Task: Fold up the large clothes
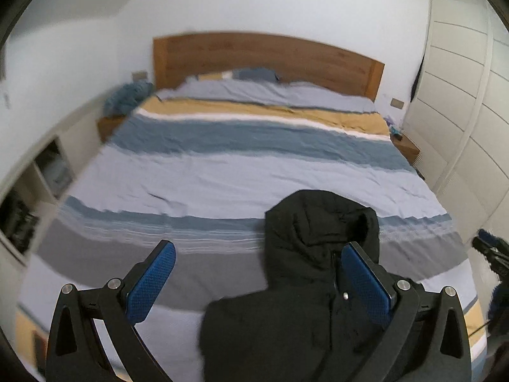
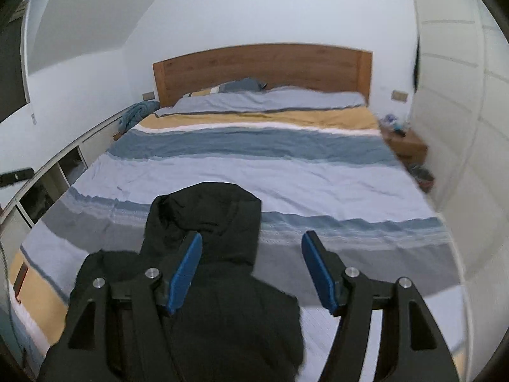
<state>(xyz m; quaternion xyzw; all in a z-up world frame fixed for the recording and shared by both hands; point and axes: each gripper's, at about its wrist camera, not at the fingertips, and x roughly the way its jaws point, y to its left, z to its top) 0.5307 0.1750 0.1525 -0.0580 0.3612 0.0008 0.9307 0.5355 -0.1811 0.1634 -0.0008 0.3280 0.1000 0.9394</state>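
Note:
A black hooded jacket (image 1: 311,254) lies on the near end of the striped bed, its hood (image 1: 321,216) pointing toward the headboard. My left gripper (image 1: 261,254) hangs above it with its jaws wide open and nothing between its blue pads (image 1: 152,283); the jacket shows below, under the right pad. In the right wrist view the jacket (image 2: 206,222) lies lower left. My right gripper (image 2: 251,242) is open above the jacket's right edge, empty, with the hood under its left pad (image 2: 187,267). The jacket's lower part is cut off by both frames.
The bed (image 1: 222,172) has a striped blue, grey and yellow cover and a wooden headboard (image 1: 264,57). White wardrobe doors (image 1: 461,111) stand on the right, low open shelves (image 1: 47,172) on the left. A wooden nightstand (image 2: 407,143) with small items sits beside the bed.

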